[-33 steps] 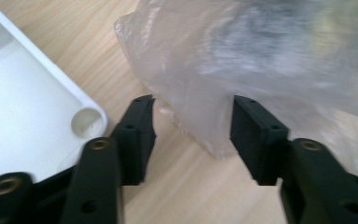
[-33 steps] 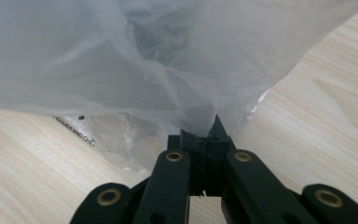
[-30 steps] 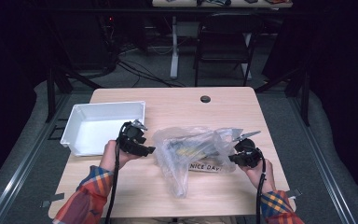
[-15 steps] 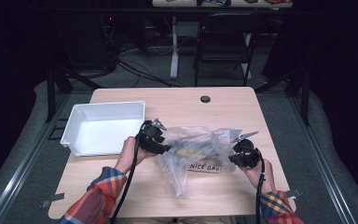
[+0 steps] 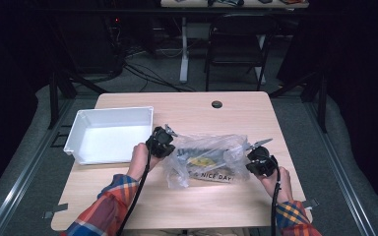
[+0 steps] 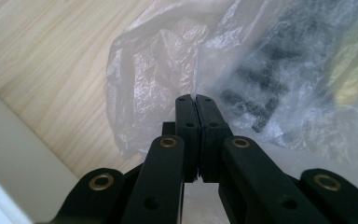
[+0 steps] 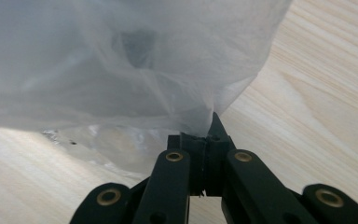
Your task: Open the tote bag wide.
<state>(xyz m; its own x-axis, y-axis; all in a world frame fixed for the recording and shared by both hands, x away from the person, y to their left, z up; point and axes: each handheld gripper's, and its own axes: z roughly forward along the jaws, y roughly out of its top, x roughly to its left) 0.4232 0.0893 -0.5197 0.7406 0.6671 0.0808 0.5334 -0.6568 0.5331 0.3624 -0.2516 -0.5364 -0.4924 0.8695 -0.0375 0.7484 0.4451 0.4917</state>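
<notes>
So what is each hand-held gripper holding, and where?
Both pinch the clear crinkled plastic bag: left hand-held gripper at its left edge, right hand-held gripper at its right end.

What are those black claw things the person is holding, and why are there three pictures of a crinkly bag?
Those are hand-held grippers with two black jaws. The person holds a left gripper and a right gripper. One picture looks down from above the wooden table. The other two come from small cameras riding on each gripper, looking along its jaws. On the table lie a white tray and a clear plastic bag with dark and yellow things inside. Each gripper pinches one end of the bag; the left jaws have just closed on it.
</notes>
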